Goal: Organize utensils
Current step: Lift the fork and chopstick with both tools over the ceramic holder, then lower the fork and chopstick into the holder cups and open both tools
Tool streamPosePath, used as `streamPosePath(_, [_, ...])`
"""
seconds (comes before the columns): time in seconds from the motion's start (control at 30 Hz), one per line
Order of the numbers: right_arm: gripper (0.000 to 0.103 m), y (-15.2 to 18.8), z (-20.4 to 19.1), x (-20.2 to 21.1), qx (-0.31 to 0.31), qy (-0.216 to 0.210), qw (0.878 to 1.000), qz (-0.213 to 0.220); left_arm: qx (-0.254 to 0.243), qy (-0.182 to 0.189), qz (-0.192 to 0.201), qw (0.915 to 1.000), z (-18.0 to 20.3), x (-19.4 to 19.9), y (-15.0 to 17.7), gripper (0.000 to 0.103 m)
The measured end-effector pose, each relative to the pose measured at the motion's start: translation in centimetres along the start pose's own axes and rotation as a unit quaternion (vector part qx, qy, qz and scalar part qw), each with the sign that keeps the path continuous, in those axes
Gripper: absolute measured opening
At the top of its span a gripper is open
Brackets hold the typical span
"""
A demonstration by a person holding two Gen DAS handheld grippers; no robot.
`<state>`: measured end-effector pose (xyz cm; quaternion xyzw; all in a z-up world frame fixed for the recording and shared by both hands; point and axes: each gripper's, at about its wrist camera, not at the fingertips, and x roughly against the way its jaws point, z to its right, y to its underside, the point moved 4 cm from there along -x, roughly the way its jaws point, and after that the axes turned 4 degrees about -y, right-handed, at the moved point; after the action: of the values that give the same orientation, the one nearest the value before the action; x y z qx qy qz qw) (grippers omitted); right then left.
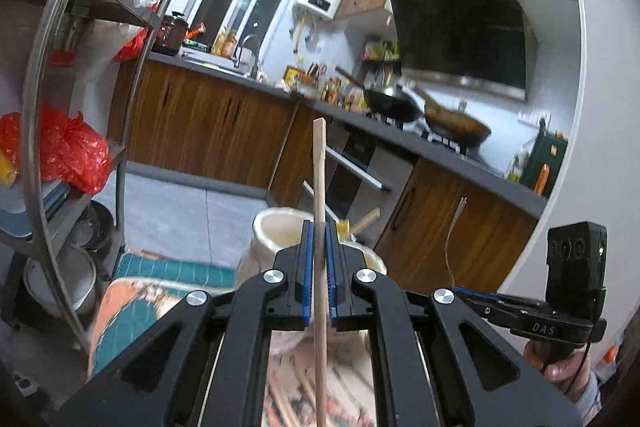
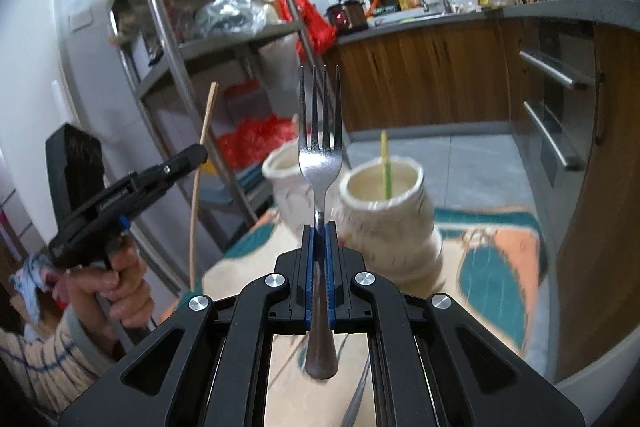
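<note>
Left hand-held gripper (image 1: 319,247) pinches a chopstick (image 1: 320,227), right hand-held gripper (image 2: 319,247) a fork (image 2: 320,163) — either could pivot in its thin grip and miss the cream holders (image 2: 384,199).

The chopstick's (image 1: 320,267) lower end ran off the left wrist view's bottom edge. The fork's (image 2: 320,163) neck was hidden between the jaws. The patterned tabletop (image 2: 500,267) and both ceramic holders (image 2: 384,211) were blurred.

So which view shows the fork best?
The right wrist view: the fork stands centred, tines up, clamped in the right gripper. The left wrist view shows only thin tines rising above that gripper, edge-on.
</note>
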<state>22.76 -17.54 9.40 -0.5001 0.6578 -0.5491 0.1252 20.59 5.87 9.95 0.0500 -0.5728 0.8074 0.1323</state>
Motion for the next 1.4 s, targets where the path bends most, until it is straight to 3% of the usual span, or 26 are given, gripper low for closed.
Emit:
streamPosePath(0.43, [0.006, -6.1, 2.4, -2.2, 0.001, 0.007, 0.995, 0.097, 0.016, -0.011, 0.095, 0.9953, -0.8, -3.0, -4.9, 0.005])
streamPosePath(0.77, [0.006, -8.3, 3.3, -6.4, 0.023, 0.036, 0.994, 0.101, -0.006, -0.027, 0.158, 0.9870, 0.0, -4.8, -7.3, 0.005])
streamPosePath(1.0, [0.006, -6.7, 3.9, -7.8, 0.032, 0.063, 0.994, 0.077, -0.040, -0.043, 0.157, 0.9858, 0.7, -7.2, -5.4, 0.005])
streamPosePath(1.2, [0.006, -4.7, 4.0, -7.9, 0.026, 0.073, 0.995, 0.059, -0.058, -0.052, 0.103, 0.9916, 0.7, -8.1, -2.7, 0.005])
streamPosePath(1.4, [0.006, -3.5, 4.0, -8.2, 0.025, 0.084, 0.995, 0.040, -0.085, -0.073, 0.060, 0.9919, 0.7, -7.9, -0.4, 0.005])
